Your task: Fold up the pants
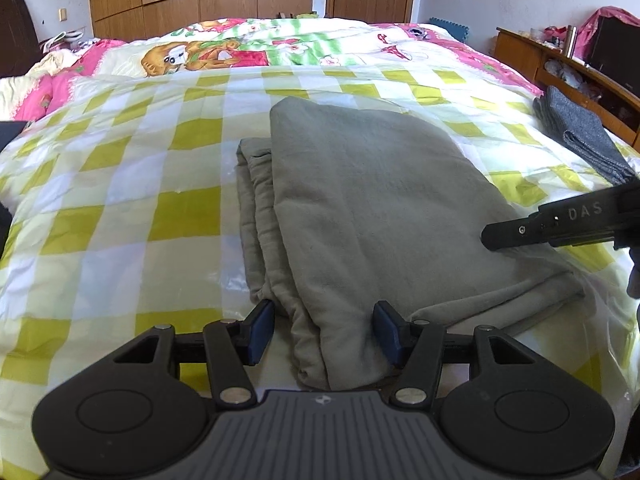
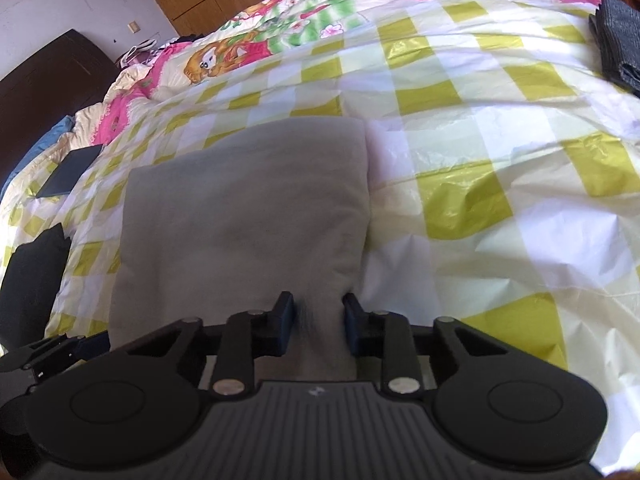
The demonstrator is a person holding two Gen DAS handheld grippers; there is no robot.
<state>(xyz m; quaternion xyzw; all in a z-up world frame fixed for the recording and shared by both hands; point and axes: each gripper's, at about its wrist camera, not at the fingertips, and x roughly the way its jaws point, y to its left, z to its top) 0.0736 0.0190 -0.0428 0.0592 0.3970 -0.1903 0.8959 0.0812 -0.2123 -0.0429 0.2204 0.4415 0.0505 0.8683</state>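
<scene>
Grey-green pants point(image 1: 360, 184) lie folded into a thick stack on the yellow-and-white checked sheet point(image 1: 120, 200). My left gripper point(image 1: 325, 332) straddles the stack's near left corner. Its blue pads stand apart with the layered edge between them and a gap at the left pad, so it is open. In the right wrist view the pants point(image 2: 248, 208) fill the middle. My right gripper point(image 2: 319, 320) is shut on their near right edge, and the cloth is puckered between the pads. The left wrist view shows the right gripper from the side, one black finger point(image 1: 520, 232) lying on the stack's right edge.
A dark grey folded garment point(image 1: 580, 136) lies at the bed's right edge, in front of a wooden cabinet point(image 1: 520, 52). A flat dark object point(image 2: 68, 176) and a black item point(image 2: 32, 280) sit at the left edge. A cartoon-print quilt point(image 1: 224, 48) covers the far bed.
</scene>
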